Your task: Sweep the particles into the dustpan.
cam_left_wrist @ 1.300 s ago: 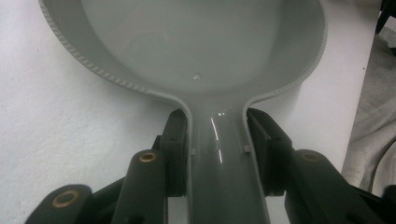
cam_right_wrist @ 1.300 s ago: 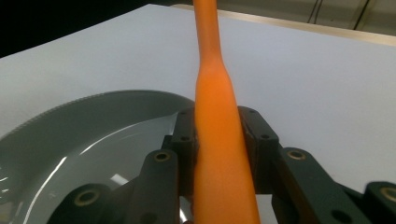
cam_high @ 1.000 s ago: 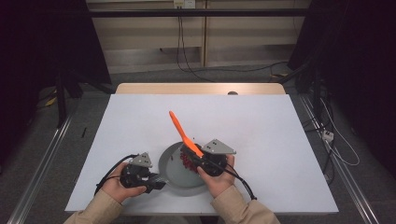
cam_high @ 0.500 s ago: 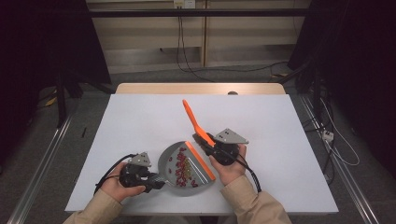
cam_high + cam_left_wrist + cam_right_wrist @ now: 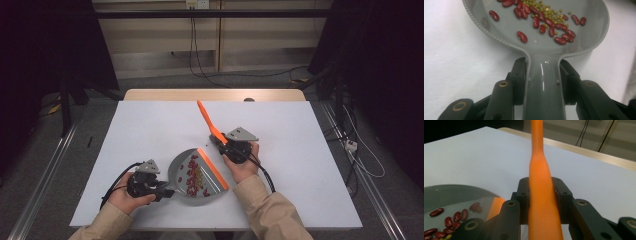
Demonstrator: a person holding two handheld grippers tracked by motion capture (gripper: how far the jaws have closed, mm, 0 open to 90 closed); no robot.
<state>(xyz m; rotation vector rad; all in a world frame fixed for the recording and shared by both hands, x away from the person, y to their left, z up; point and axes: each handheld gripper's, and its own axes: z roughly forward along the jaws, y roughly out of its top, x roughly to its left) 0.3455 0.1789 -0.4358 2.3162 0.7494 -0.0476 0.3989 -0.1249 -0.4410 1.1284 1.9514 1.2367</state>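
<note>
Your right gripper [image 5: 231,146] has lifted the orange brush [image 5: 207,121] up and away from the grey dustpan [image 5: 181,170], its fingers clenched on the brush handle; a second ago the brush sat over the pan. Your left gripper [image 5: 159,187] stays put, its fingers clamped on the dustpan's handle. Red kidney beans [image 5: 554,23] and mung beans [image 5: 537,5] lie uncovered inside the dustpan, which rests on the white surface [image 5: 150,130].

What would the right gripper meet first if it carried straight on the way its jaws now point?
Probably nothing on the table. The right gripper, shut on the orange brush, points up and away across the white table, toward its far wooden edge. That stretch looks free, though depth is hard to judge.
</note>
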